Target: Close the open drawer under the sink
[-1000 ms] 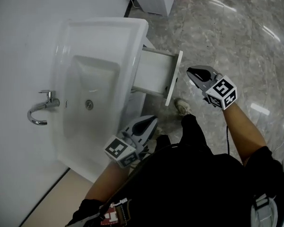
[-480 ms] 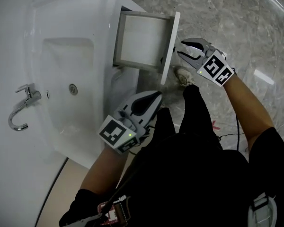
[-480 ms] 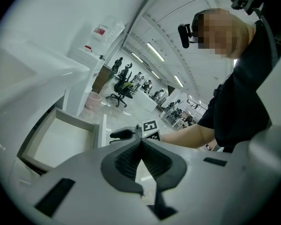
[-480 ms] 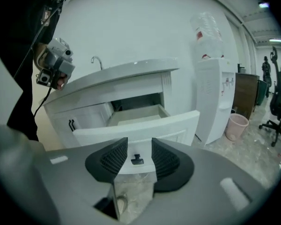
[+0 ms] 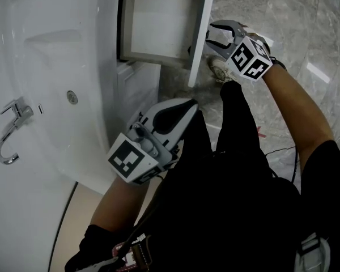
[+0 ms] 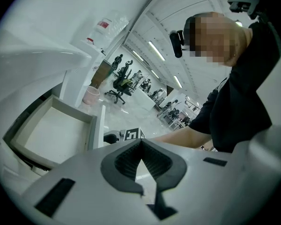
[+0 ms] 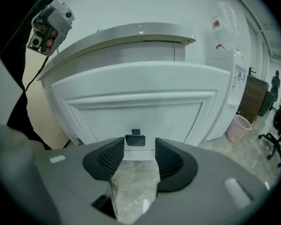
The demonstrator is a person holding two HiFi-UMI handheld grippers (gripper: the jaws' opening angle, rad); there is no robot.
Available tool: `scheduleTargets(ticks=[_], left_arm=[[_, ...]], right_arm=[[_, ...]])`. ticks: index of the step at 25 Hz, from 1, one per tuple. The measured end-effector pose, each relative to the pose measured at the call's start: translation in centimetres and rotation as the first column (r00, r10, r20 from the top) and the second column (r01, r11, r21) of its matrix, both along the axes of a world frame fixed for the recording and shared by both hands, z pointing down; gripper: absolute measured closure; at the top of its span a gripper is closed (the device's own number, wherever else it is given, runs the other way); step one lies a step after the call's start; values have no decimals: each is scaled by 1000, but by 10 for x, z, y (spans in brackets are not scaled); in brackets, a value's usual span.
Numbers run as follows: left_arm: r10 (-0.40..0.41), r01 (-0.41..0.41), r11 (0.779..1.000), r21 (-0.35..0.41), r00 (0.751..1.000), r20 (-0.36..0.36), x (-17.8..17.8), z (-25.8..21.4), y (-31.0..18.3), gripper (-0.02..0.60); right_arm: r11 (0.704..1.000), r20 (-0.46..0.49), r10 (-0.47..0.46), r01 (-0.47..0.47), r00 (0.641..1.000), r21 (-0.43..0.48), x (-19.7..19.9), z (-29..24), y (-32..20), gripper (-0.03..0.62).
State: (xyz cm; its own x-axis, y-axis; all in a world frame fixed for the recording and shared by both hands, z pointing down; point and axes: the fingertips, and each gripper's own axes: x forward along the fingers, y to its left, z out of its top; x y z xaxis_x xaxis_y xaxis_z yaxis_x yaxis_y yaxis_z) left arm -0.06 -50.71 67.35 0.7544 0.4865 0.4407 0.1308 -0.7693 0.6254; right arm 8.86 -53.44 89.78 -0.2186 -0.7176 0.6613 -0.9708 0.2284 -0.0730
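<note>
Under the white sink [image 5: 45, 55], the drawer [image 5: 158, 27] stands pulled out over the marble floor [image 5: 283, 16], its tray bare and its front panel [image 5: 202, 33] turned toward the person. By its look, the drawer is a stiff, light box on runners. It should slide under a steady, square push and needs no grip. Apply force to the flat front panel near its centre, so the box does not rack on its runners. The glossy finish may let a pad slip, so press flat, not at an angle. The right tongs [image 5: 208, 40] sit just beside the panel's outer face; their jaws have just been opening and stand spread, pinching nothing. The left tongs [image 5: 187, 109] hang near the sink's front edge, pressed together and empty. The small dark pull [image 7: 135, 140] at the panel's middle lines up with the gap of the right tongs, just ahead of the tips.
</note>
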Motion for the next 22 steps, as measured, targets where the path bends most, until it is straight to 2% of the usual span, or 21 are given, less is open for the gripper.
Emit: scheduleTargets(ticks=[4, 6, 10, 13, 17, 22], left_arm=[[9, -9, 1000, -19, 1000, 5, -5, 9, 2, 584], [-3, 3, 1000, -27, 1000, -1, -4, 11, 1, 584], [-31, 30, 998, -58, 999, -23, 1, 7, 1, 584], [-4, 4, 999, -52, 1000, -4, -10, 11, 3, 584], [-29, 28, 998, -59, 999, -16, -11, 9, -2, 584], [-22, 23, 998, -56, 1000, 2, -19, 13, -9, 584]], right_arm=[[1000, -23, -23, 23, 999, -4, -4, 8, -6, 421], [999, -30, -38, 38, 999, 3, -7, 9, -8, 451], [999, -42, -47, 48, 998, 18, -8, 8, -10, 457], [999, -52, -48, 48, 997, 11, -7, 7, -11, 459], [999, -56, -53, 54, 997, 7, -10, 8, -15, 459], [998, -58, -59, 59, 997, 2, -10, 8, -23, 460]])
